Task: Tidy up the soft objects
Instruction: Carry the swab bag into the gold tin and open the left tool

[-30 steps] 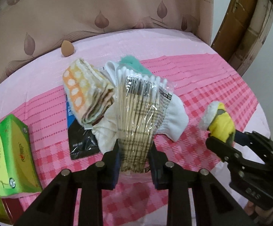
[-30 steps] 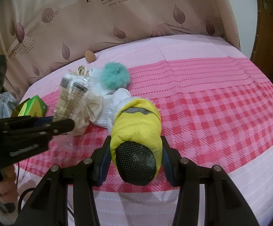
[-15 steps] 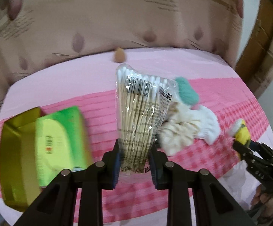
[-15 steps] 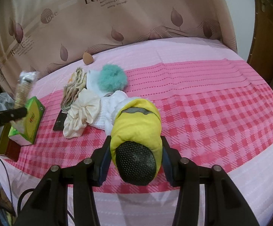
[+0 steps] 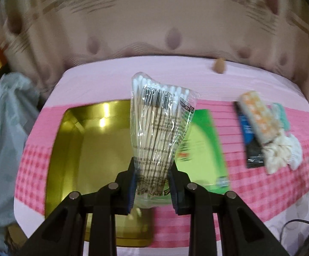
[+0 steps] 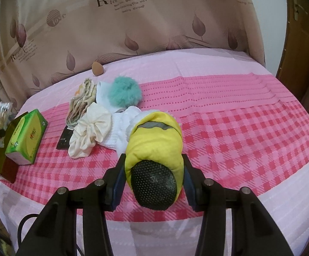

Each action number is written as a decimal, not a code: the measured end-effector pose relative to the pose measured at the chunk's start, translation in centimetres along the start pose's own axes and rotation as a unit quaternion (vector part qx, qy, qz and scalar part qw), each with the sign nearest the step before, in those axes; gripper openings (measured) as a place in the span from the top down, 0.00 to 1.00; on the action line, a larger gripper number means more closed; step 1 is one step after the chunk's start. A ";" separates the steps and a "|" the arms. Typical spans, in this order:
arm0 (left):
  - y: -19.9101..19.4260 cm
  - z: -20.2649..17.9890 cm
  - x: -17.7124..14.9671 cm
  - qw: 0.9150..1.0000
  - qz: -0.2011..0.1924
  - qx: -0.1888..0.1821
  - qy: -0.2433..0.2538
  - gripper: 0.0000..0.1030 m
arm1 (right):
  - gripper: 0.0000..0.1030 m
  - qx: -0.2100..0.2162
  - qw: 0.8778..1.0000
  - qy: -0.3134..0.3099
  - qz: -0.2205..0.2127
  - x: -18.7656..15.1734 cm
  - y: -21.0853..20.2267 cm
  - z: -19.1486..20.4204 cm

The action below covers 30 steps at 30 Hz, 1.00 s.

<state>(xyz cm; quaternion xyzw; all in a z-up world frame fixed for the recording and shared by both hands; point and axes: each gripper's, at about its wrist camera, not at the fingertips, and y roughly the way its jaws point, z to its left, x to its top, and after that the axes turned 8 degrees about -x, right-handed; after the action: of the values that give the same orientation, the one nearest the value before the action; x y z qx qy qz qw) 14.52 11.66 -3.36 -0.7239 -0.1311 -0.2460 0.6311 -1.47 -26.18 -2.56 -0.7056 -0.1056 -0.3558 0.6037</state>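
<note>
My left gripper (image 5: 153, 182) is shut on a clear bag of cotton swabs (image 5: 161, 123), held upright above a gold tin tray (image 5: 86, 151) at the table's left end. A green tissue box (image 5: 201, 149) lies just right of the tray. My right gripper (image 6: 153, 183) is shut on a yellow slipper with a black dotted sole (image 6: 154, 147), held over the pink checked cloth. On the table lie a cream scrunchie (image 6: 90, 132), a white sock (image 6: 120, 132), a teal pompom (image 6: 124, 93) and a folded orange-dotted cloth (image 6: 81, 102).
A beige makeup sponge (image 6: 97, 68) sits at the table's back by the leaf-print curtain. A black and blue packet (image 5: 250, 140) lies under the folded cloth. A grey plastic bag (image 5: 2, 140) hangs left of the table. A wooden door frame (image 6: 299, 42) stands at right.
My left gripper has swung left with the swab bag, from over the pile of soft things to above the gold tray. The right gripper with the slipper has stayed put.
</note>
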 end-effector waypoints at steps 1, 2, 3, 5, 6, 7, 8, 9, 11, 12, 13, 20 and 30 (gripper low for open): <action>0.2 1.0 -0.2 1.000 0.002 0.004 -0.009 0.74 | 0.57 -0.001 1.000 -0.002 -0.001 0.0 0.0 0.1; 0.4 2.1 -0.5 1.000 0.004 0.010 -0.019 0.74 | 0.56 -0.002 1.000 -0.002 -0.002 0.0 0.1 0.2; 0.5 3.0 -0.7 0.999 0.007 0.016 -0.026 0.74 | 0.56 -0.003 1.000 -0.004 -0.003 -0.1 0.1 0.3; 1.0 4.8 -1.2 0.999 0.013 0.024 -0.040 0.74 | 0.56 -0.006 1.000 -0.006 -0.005 -0.1 0.2 0.4; 1.3 5.7 -1.4 0.998 0.016 0.027 -0.047 0.74 | 0.57 -0.006 1.000 -0.008 -0.007 -0.2 0.2 0.4; 1.6 6.6 -1.7 0.998 0.020 0.031 -0.055 0.74 | 0.57 -0.007 1.000 -0.010 -0.008 -0.2 0.2 0.5; 1.8 7.2 -1.9 0.997 0.023 0.033 -0.061 0.74 | 0.57 -0.008 1.000 -0.011 -0.009 -0.3 0.2 0.6; 2.1 7.9 -2.2 0.997 0.026 0.037 -0.067 0.74 | 0.56 -0.010 1.000 -0.013 -0.011 -0.3 0.2 0.6; 2.5 9.2 -2.5 0.996 0.031 0.044 -0.078 0.74 | 0.56 -0.012 1.000 -0.016 -0.011 -0.3 0.3 0.7; 2.7 9.8 -2.8 0.995 0.034 0.048 -0.083 0.74 | 0.57 -0.014 1.000 -0.017 -0.011 -0.3 0.4 0.7; 2.8 10.1 -2.9 0.994 0.036 0.052 -0.087 0.74 | 0.56 -0.015 1.000 -0.017 -0.012 -0.4 0.4 0.7; 4.5 13.0 -4.6 0.990 0.061 0.066 -0.112 0.72 | 0.56 -0.022 0.999 -0.025 -0.017 -0.5 0.6 1.0; 4.6 13.1 -4.8 0.989 0.056 0.078 -0.115 0.59 | 0.56 -0.028 0.998 -0.042 -0.026 -0.7 0.7 1.7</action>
<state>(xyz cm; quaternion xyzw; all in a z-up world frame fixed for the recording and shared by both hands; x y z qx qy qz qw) 15.28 24.23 -10.87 -0.7020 -0.1803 -0.1145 0.6794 -0.94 -24.55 -3.57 -0.7335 -0.1390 -0.3447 0.5691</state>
